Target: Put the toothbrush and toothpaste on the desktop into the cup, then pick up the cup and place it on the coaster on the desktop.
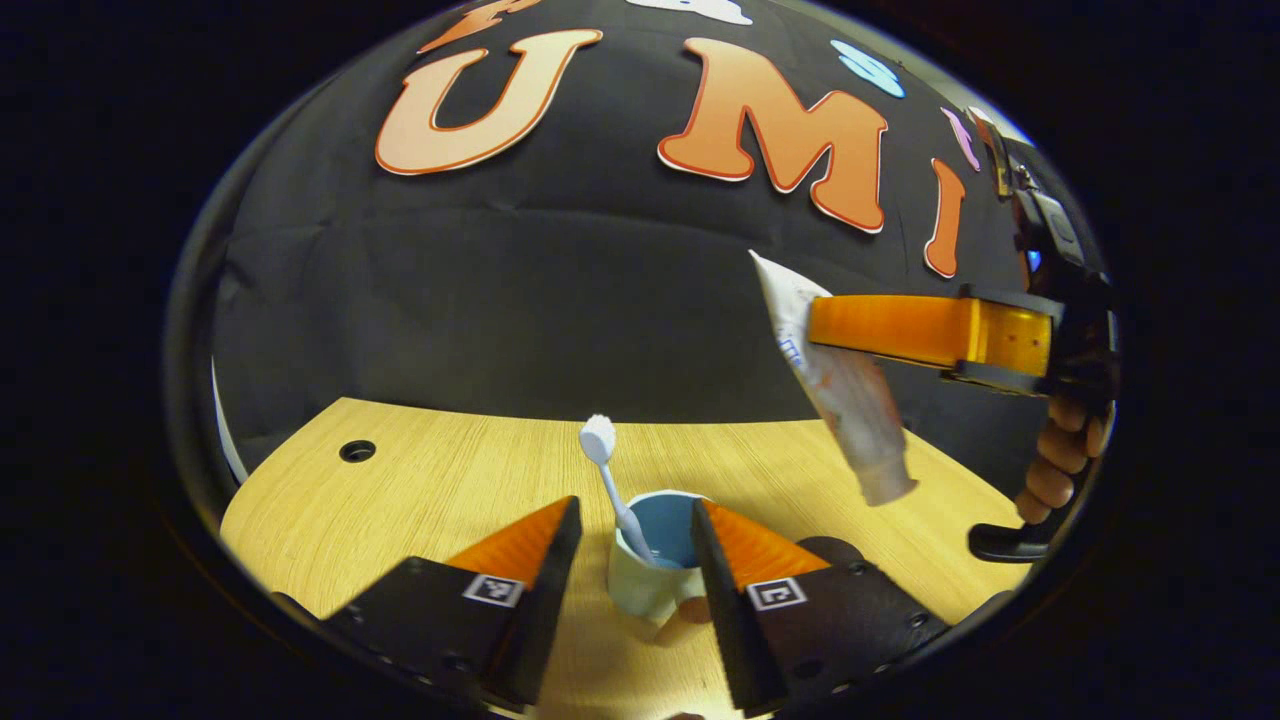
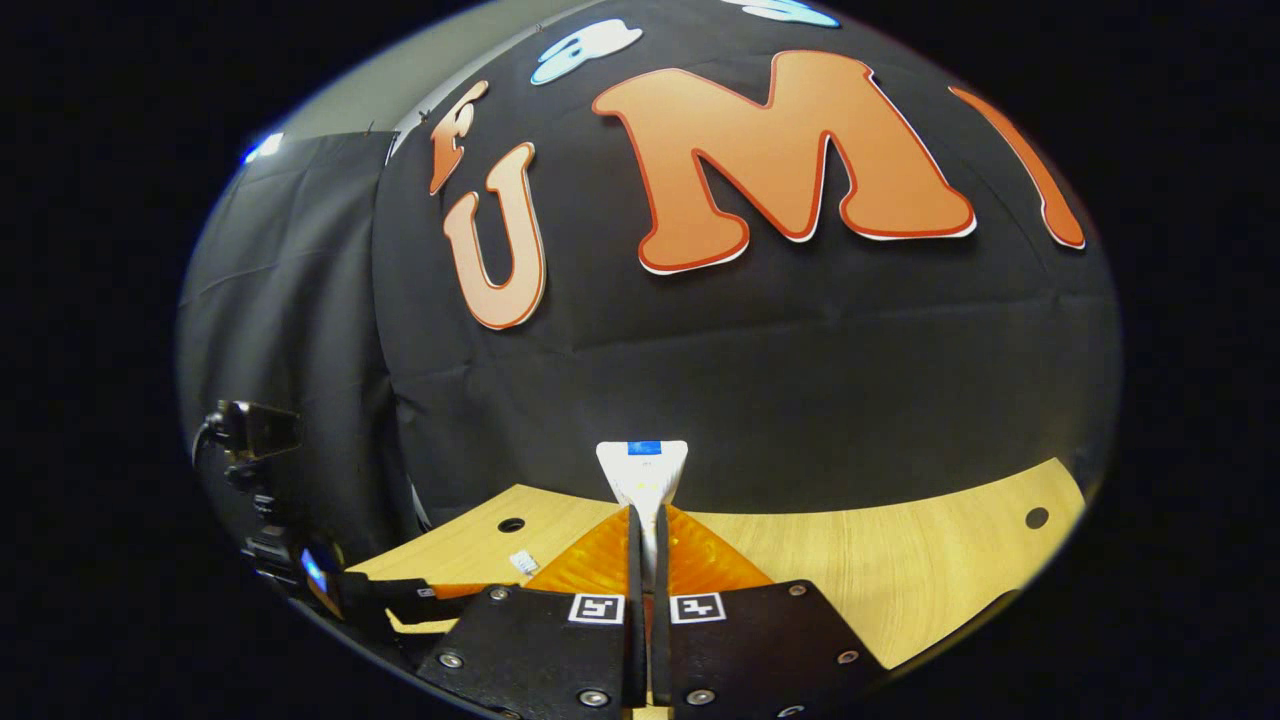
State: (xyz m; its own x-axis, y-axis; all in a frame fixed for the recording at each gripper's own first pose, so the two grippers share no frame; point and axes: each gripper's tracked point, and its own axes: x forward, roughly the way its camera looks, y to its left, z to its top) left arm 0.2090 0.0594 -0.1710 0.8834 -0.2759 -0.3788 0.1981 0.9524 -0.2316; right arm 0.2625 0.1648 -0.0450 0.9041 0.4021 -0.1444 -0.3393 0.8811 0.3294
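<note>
Toothpaste first: the white squeezable tube [image 1: 835, 380] hangs cap-down in your right gripper [image 1: 825, 330], up off the light wooden desktop [image 1: 420, 470] and off to the side of the pale cup with the blue inside [image 1: 655, 570] — not yet over its mouth. In the right gripper view the jaws are nearly closed, pinching the tube's flat crimped end [image 2: 643, 470]. Your left gripper [image 1: 628, 545] stands wide open with the cup between its fingers, seemingly to steady it — contact I cannot tell. The white toothbrush [image 1: 610, 475] already stands in the cup, bristles up.
</note>
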